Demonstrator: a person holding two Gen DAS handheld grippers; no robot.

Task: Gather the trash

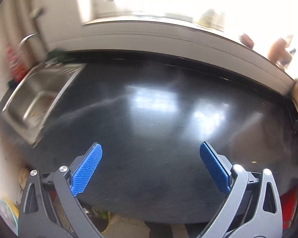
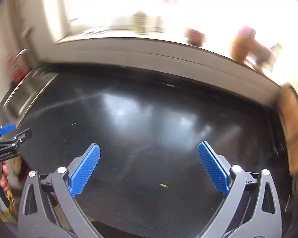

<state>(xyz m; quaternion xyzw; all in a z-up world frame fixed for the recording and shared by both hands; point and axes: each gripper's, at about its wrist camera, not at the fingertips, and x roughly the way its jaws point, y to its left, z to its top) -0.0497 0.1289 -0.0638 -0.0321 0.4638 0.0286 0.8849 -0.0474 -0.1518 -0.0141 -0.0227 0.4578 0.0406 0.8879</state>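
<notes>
Far to the left of the left claw [image 1: 151, 164] lies the one stainless steel sink [image 1: 37, 97], sunk into the dark glossy worktop [image 1: 149, 119], with one curved metal tap [image 1: 27, 38] behind it. The left claw hangs above the worktop with its two blue ribbed pads [image 1: 87, 166] spread wide and nothing between them.

The only piece of possible trash that can be seen is one small yellowish crumb [image 2: 163, 186]. In the right wrist view it lies on the worktop between the pads of the right claw [image 2: 149, 165], a little toward the camera and apart from both pads. The left wrist view shows it as a pale speck [image 1: 253, 162] to the right of the left claw. Both views are blurred, so other small scraps may be hidden.

The right claw is also wide open and empty. Far to its right, at the edge of the worktop, stands one brown wooden board [image 2: 294, 127].

To do the step well, the person would probably lower the right claw straight over the crumb, bring the pad tips down to touch the worktop, and close slowly, because such a small flat thing slips away easily. Slower motion would also help to find more trash.
</notes>
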